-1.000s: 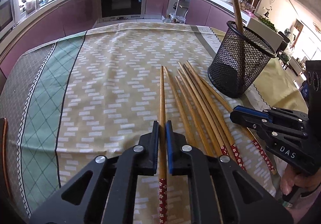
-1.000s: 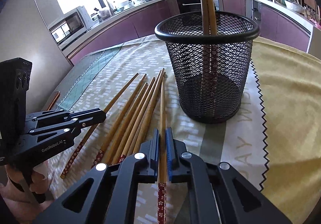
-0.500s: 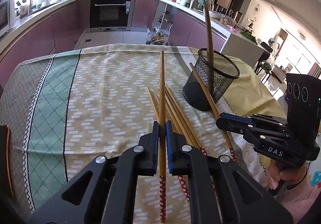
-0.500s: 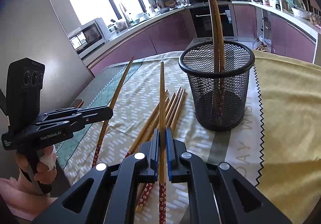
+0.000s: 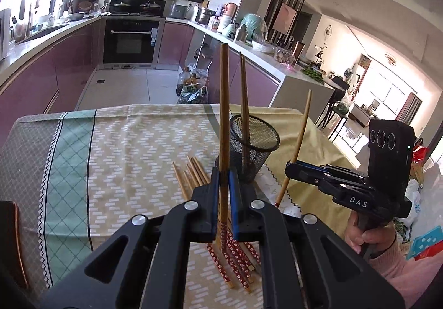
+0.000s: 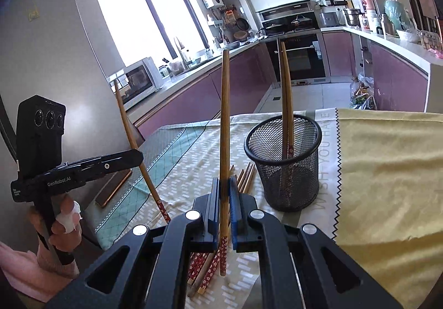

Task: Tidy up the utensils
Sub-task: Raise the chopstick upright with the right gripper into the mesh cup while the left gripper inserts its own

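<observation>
Change: both chopsticks now lifted clear of the table, tips tilted upward, ready for dropping into the basket | left claw clamped on one chopstick | right claw clamped on another chopstick | loose chopsticks on cloth: about six | mesh basket beyond: two chopsticks inside

Daylight pours in through the big kitchen window, which is blown out to white, and the living-room windows glare too. The tablecloth is evenly lit with soft shadows. Straight lines bow hard toward the dark corners (fisheye lenses). Distant counters look slightly soft, perhaps.
</observation>
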